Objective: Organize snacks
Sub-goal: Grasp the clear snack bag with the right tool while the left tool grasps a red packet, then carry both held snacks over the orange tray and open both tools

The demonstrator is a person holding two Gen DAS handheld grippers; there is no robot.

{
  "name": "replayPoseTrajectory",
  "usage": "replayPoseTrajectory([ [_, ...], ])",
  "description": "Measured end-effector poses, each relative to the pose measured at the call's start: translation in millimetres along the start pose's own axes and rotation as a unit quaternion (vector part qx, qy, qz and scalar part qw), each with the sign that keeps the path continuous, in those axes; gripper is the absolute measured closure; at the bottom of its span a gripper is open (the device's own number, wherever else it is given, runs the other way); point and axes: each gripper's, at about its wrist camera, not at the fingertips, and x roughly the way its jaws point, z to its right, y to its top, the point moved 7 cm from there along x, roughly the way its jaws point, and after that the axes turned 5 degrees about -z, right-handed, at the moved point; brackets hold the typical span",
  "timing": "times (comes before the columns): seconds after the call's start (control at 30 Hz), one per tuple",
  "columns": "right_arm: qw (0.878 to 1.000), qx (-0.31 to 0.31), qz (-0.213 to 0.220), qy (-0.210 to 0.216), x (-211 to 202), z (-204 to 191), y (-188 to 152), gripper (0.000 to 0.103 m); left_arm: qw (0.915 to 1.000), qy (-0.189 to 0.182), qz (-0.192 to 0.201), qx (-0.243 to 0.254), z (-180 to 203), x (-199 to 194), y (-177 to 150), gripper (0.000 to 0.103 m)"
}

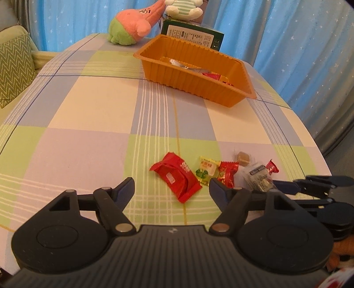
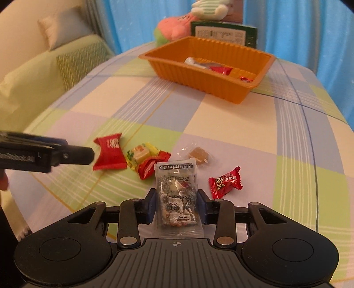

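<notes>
My left gripper (image 1: 172, 188) is open, its fingers either side of a large red snack packet (image 1: 177, 177) on the checked tablecloth. My right gripper (image 2: 177, 203) is shut on a clear sesame-bar packet (image 2: 177, 199), which also shows in the left wrist view (image 1: 258, 177). Beside it lie a yellow-green candy (image 2: 141, 155), a red crinkled packet (image 2: 150, 165), a brown cube in clear wrap (image 2: 199, 155) and a small red milk candy (image 2: 225, 182). The orange tray (image 2: 221, 88) at the far side holds several snacks.
A pink and green plush toy (image 1: 132, 26), a white plush (image 1: 183, 8) and a dark green box (image 1: 192, 35) stand behind the tray. A green sofa with a zigzag cushion (image 1: 13, 66) is at the left. Blue curtains hang behind.
</notes>
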Motion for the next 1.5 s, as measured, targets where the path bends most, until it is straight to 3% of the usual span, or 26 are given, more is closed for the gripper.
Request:
replayPoseTrajectory([
  [0.17,0.998,0.054,0.018,-0.003,-11,5,-1,0.065,0.9999,-0.004,0.007,-0.013,5,15,9,0.04],
  [0.4,0.997,0.071,0.023,-0.011,-15,11,-6,0.065,0.9999,-0.002,0.0,-0.013,12,36,9,0.062],
  [0.67,0.996,0.082,0.023,-0.01,-15,12,-9,0.065,0.9987,0.024,-0.005,0.046,15,39,2,0.078],
  [0.77,0.996,0.087,0.026,-0.011,-17,12,-10,0.065,0.9975,0.029,-0.011,0.064,18,34,0,0.08],
  [1.07,0.994,0.099,0.038,-0.013,-32,3,-8,0.065,0.9988,0.015,-0.015,0.044,18,4,-7,0.08],
  [1.5,0.993,0.096,0.066,-0.014,-72,-19,0,0.065,0.9986,0.005,0.006,0.052,31,-46,-11,0.08],
])
